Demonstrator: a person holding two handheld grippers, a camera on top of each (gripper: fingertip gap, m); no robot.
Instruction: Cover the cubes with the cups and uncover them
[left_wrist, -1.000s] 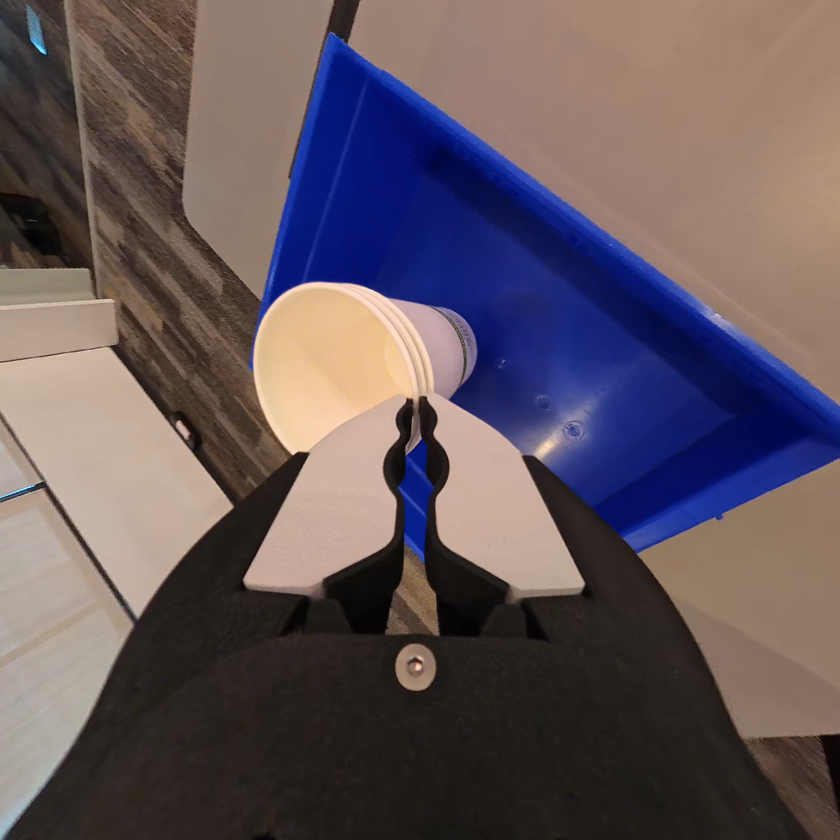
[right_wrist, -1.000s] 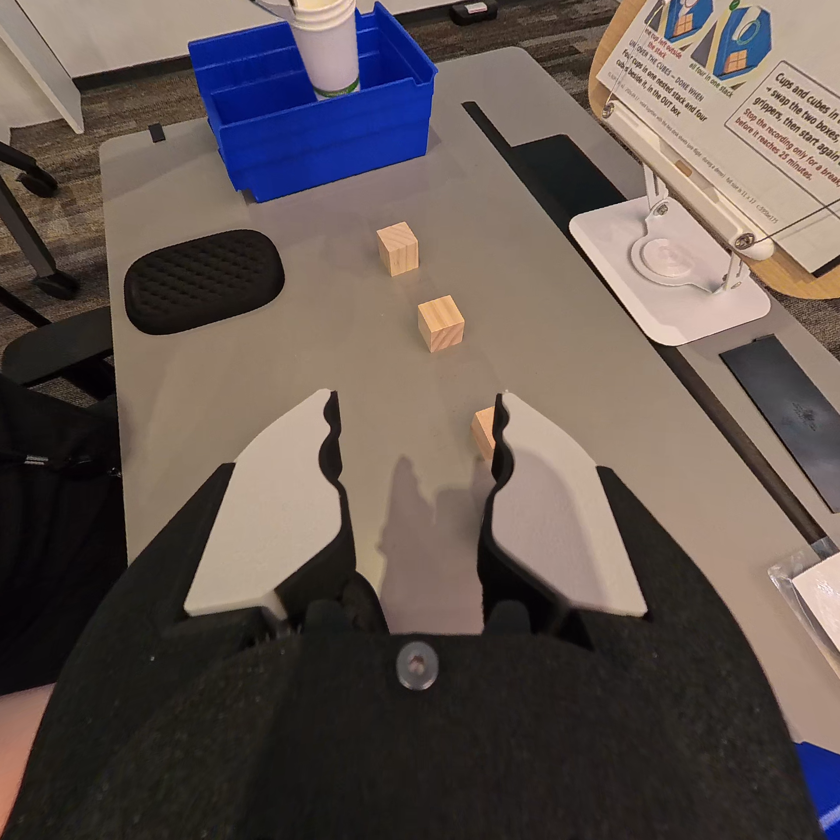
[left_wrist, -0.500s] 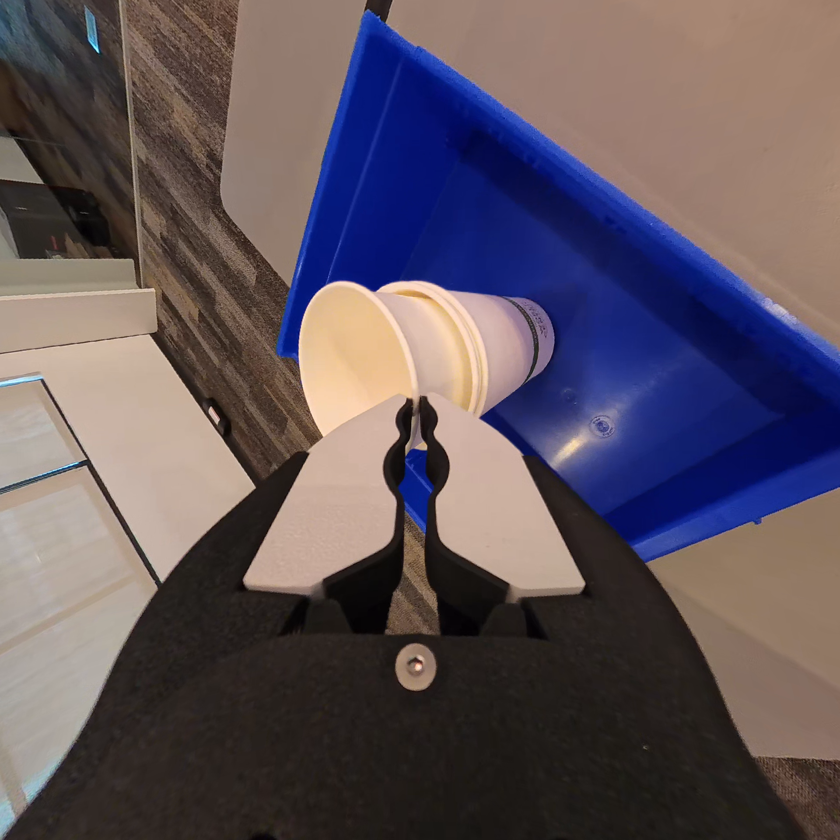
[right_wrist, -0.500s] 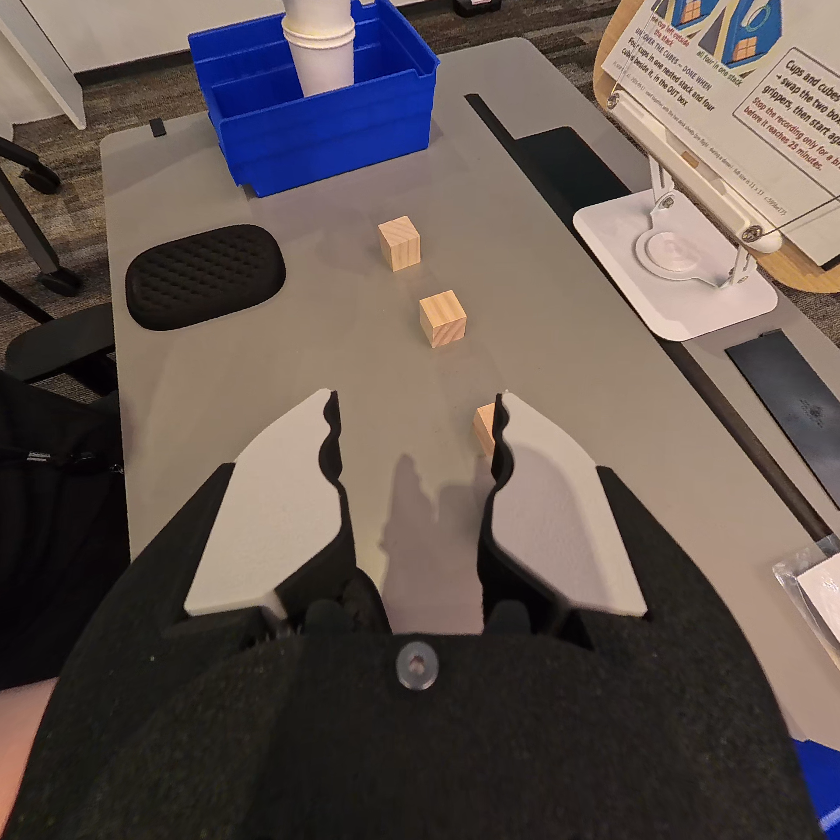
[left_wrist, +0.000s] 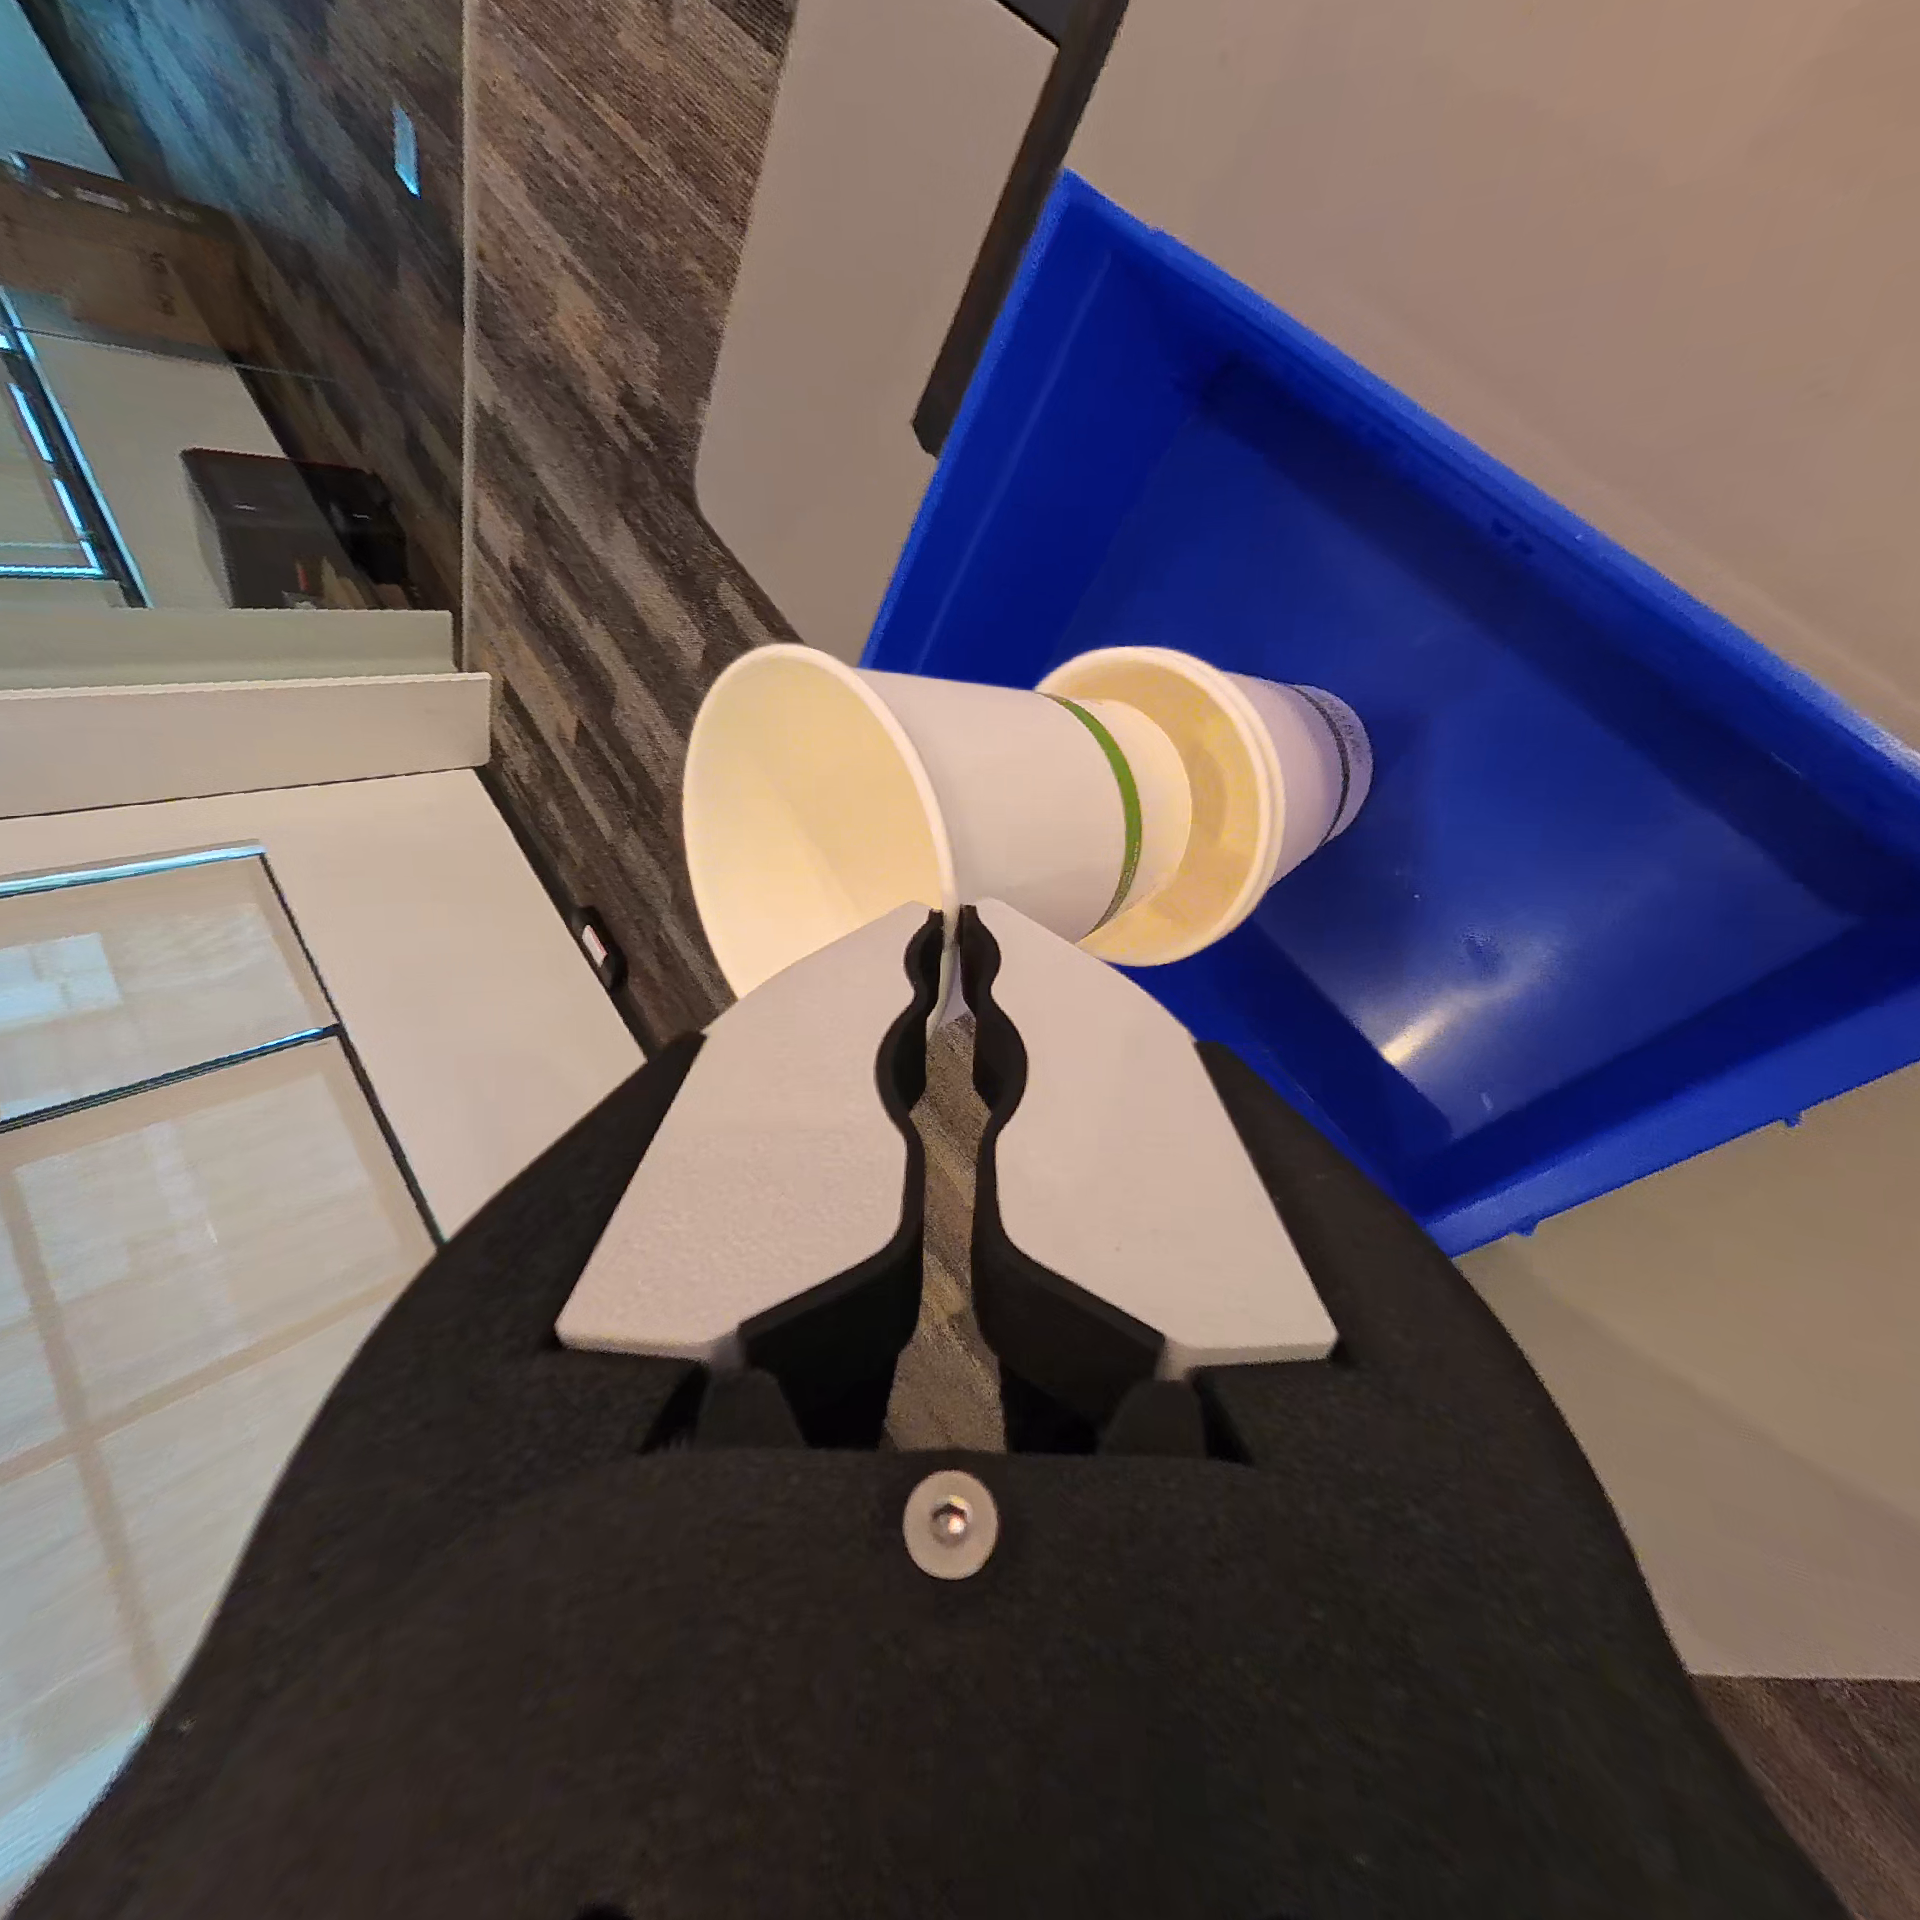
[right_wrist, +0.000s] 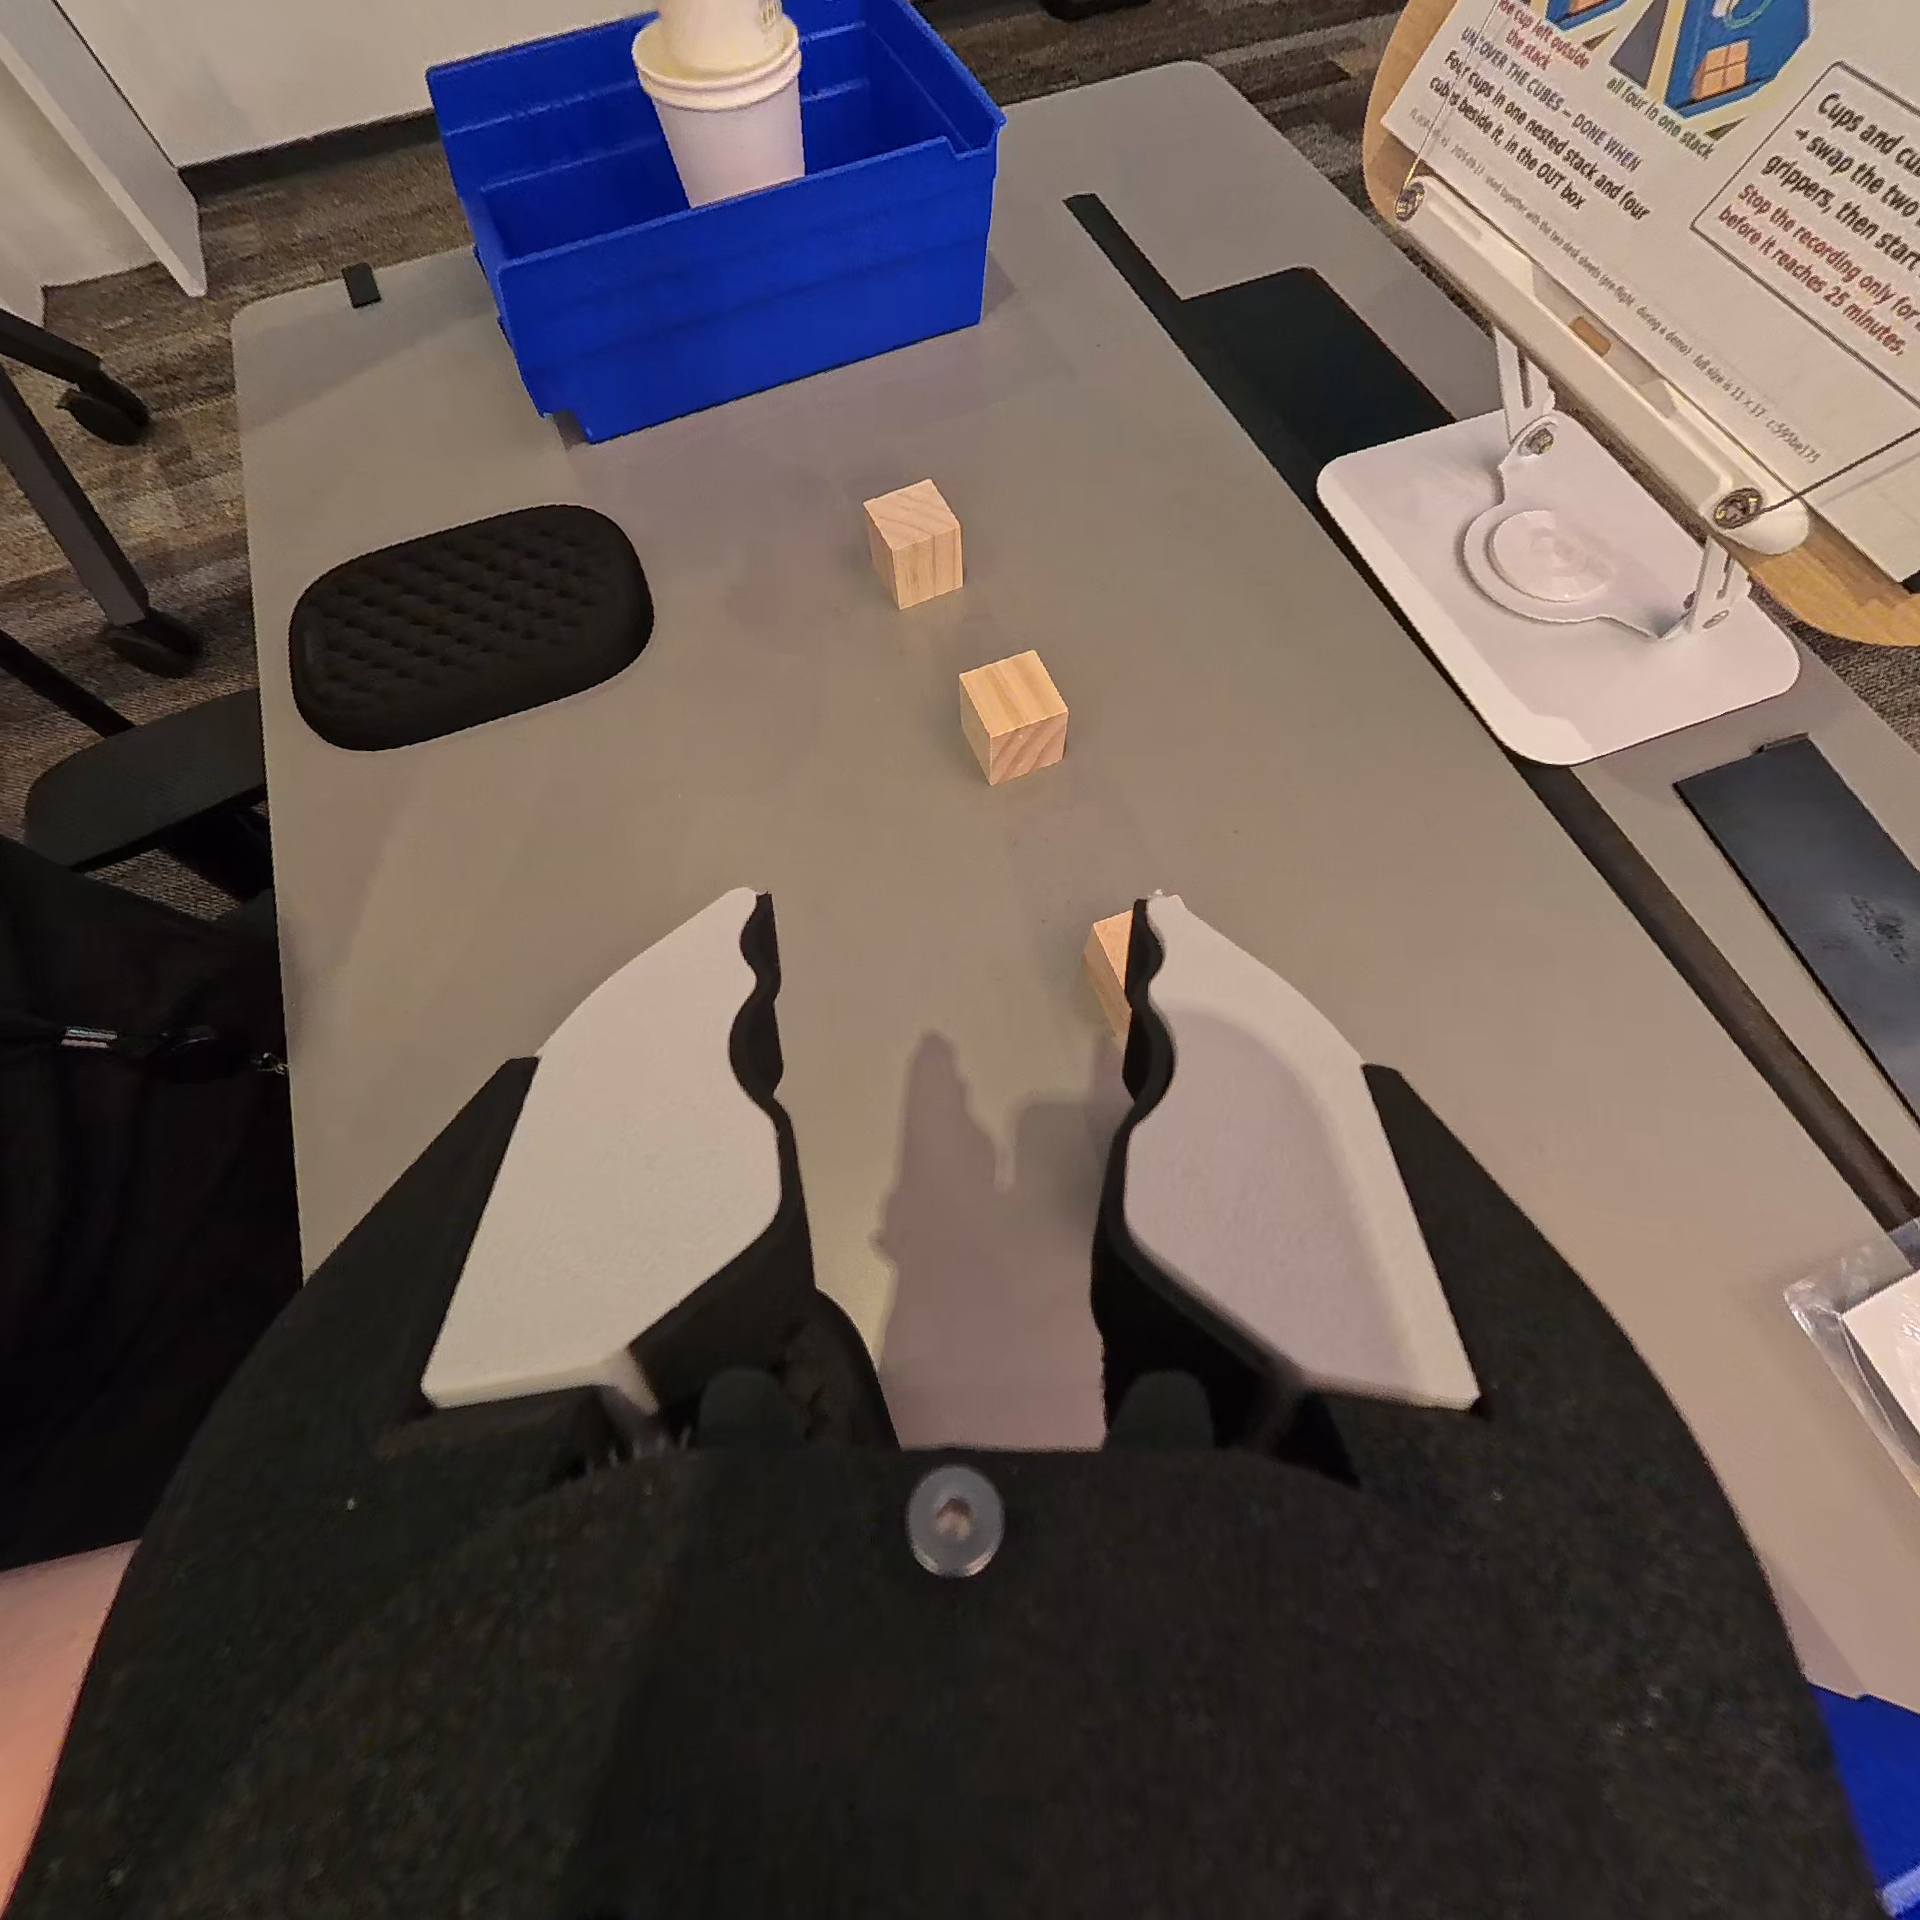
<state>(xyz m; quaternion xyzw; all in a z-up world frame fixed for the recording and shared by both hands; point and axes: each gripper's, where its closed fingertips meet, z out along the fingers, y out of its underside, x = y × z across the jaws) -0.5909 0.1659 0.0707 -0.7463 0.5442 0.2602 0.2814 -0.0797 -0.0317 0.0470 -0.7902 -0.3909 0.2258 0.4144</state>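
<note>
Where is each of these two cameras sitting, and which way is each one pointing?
Left wrist view: rides on the left tool, rolled sideways above the blue bin; its own fingers pinch the rim of the top cup, mostly pulled out of the cup stack.
Right wrist view: rides on the right tool, looking down along the grey table at three wooden cubes; its fingers are spread open with nothing between them.
Shared: the blue bin and the cup stack.
</note>
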